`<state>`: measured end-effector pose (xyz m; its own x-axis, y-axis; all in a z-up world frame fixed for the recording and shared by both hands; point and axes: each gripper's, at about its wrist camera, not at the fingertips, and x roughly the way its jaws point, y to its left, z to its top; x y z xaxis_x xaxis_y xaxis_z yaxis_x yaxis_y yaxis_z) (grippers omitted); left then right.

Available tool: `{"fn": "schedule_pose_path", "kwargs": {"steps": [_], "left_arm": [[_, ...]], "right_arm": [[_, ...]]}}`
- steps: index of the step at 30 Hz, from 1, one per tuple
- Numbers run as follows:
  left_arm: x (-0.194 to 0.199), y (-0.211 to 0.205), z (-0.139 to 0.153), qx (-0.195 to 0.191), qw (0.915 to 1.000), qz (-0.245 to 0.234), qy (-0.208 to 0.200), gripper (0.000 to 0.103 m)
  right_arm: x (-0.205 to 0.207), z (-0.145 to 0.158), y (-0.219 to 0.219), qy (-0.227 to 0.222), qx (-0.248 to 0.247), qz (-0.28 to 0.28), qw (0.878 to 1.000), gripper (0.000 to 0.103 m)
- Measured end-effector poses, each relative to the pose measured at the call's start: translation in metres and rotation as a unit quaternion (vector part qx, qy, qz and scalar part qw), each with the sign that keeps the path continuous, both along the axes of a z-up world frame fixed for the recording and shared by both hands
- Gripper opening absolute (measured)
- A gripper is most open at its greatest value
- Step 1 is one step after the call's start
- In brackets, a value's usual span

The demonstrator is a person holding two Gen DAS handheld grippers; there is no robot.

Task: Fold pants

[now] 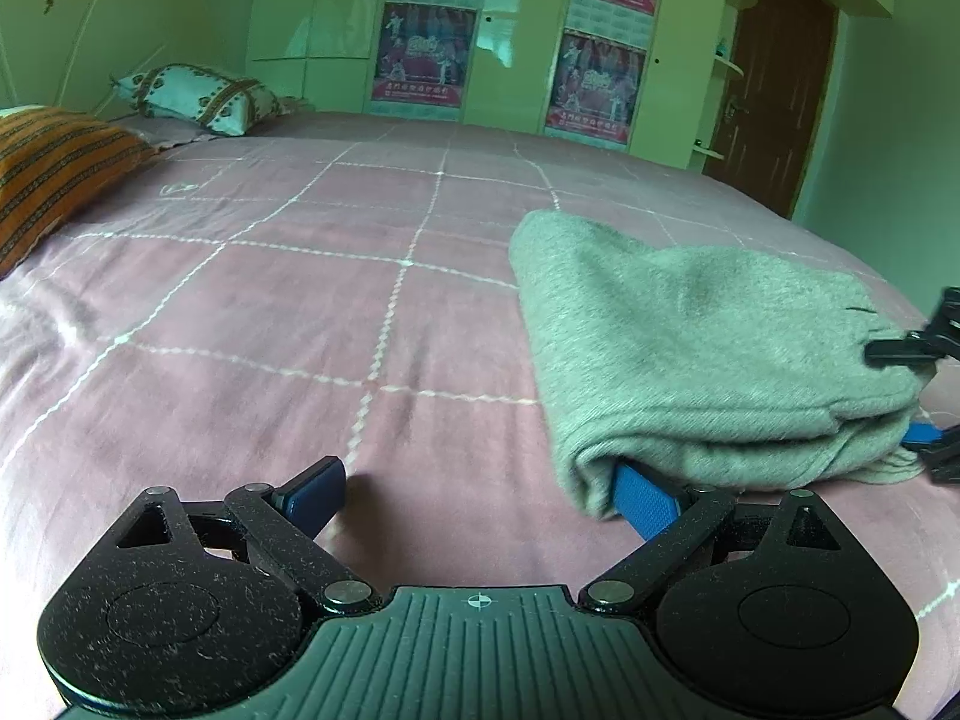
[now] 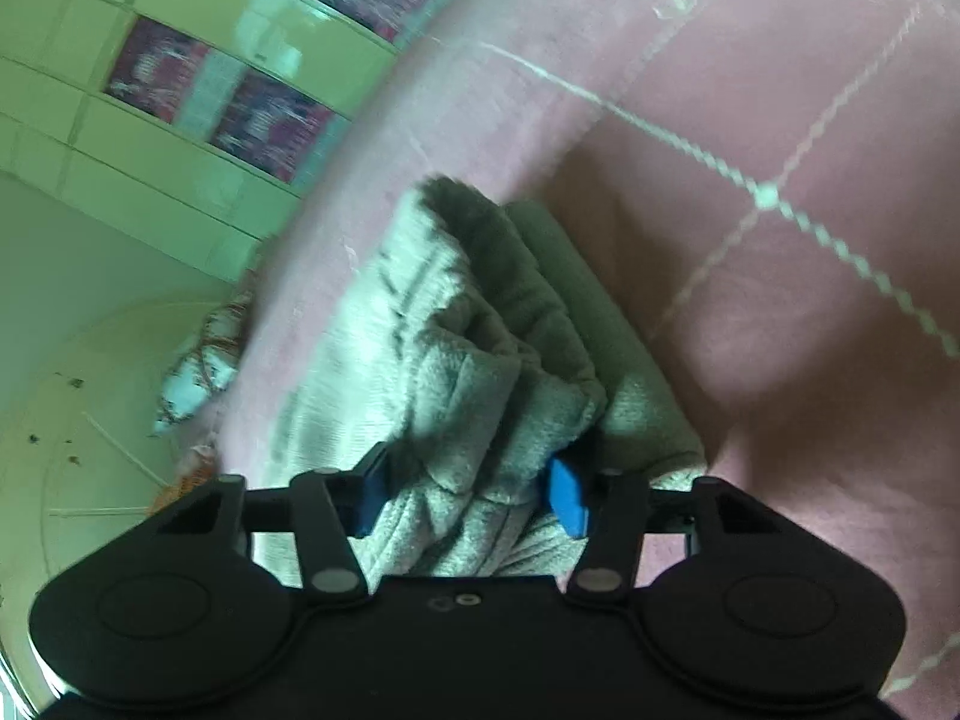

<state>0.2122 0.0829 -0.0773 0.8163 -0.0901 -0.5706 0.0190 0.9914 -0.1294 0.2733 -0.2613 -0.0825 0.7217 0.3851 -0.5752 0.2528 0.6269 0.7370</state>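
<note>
The grey pants (image 1: 690, 360) lie folded into a thick bundle on the pink bed, right of centre in the left wrist view. My left gripper (image 1: 480, 495) is open wide at the bundle's near left corner; its right finger (image 1: 648, 504) is tucked under the fabric edge, its left finger (image 1: 315, 495) rests on bare sheet. My right gripper (image 2: 471, 495) has its jaws around the bundle's end (image 2: 456, 372), blue pads pressed into the cloth. It also shows at the right edge of the left wrist view (image 1: 924, 396).
The pink checked bedsheet (image 1: 300, 300) spreads left of the pants. An orange striped pillow (image 1: 54, 174) and a white patterned pillow (image 1: 198, 96) lie at the far left. Green wardrobes with posters (image 1: 420, 48) and a brown door (image 1: 774, 90) stand behind.
</note>
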Motion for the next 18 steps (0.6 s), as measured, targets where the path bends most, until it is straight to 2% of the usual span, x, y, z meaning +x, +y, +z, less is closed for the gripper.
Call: {"fn": "schedule_pose_path", "kwargs": {"steps": [1,3,4,6,9,11,13,14,15,16,17,18], "left_arm": [[0.004,-0.002,0.000,0.005,1.0000,0.002,0.004,0.095],[0.014,0.001,-0.004,0.011,0.9994,0.024,0.022,0.095],[0.017,0.002,-0.005,0.008,0.9991,0.034,0.025,0.095],[0.016,0.002,-0.005,0.015,0.9989,0.042,0.018,0.095],[0.008,0.001,-0.008,0.006,0.9992,0.040,-0.001,0.100],[0.007,0.001,-0.007,0.000,0.9988,0.049,-0.005,0.100],[0.007,0.002,-0.009,-0.003,0.9986,0.052,0.001,0.100],[0.007,0.002,-0.011,-0.002,0.9987,0.051,0.002,0.100],[0.008,0.001,-0.013,0.003,0.9989,0.047,0.004,0.100],[0.008,-0.001,-0.013,0.009,0.9990,0.043,0.006,0.100],[0.009,-0.002,-0.012,0.010,0.9992,0.039,0.007,0.100],[0.009,-0.002,-0.011,0.010,0.9992,0.038,0.009,0.100]], "right_arm": [[0.004,0.002,0.002,0.004,-0.003,0.000,1.000,0.054],[0.012,0.014,0.011,0.005,-0.038,0.015,0.999,0.030],[0.014,0.026,0.018,-0.018,-0.052,0.026,0.998,0.028],[0.012,0.064,0.033,-0.087,-0.067,0.056,0.992,0.026],[0.002,0.124,0.049,-0.185,-0.085,0.084,0.975,0.026],[-0.009,0.142,0.050,-0.216,-0.106,0.093,0.966,0.026],[-0.014,0.125,0.041,-0.204,-0.137,0.080,0.966,0.026],[-0.012,0.105,0.032,-0.183,-0.158,0.066,0.968,0.026],[-0.004,0.076,0.019,-0.136,-0.162,0.047,0.976,0.025],[0.009,0.039,0.000,-0.053,-0.131,0.027,0.990,0.025],[0.016,0.004,-0.017,0.015,-0.082,0.018,0.996,0.024],[0.010,-0.006,-0.026,-0.004,-0.053,0.011,0.999,0.024]]}}
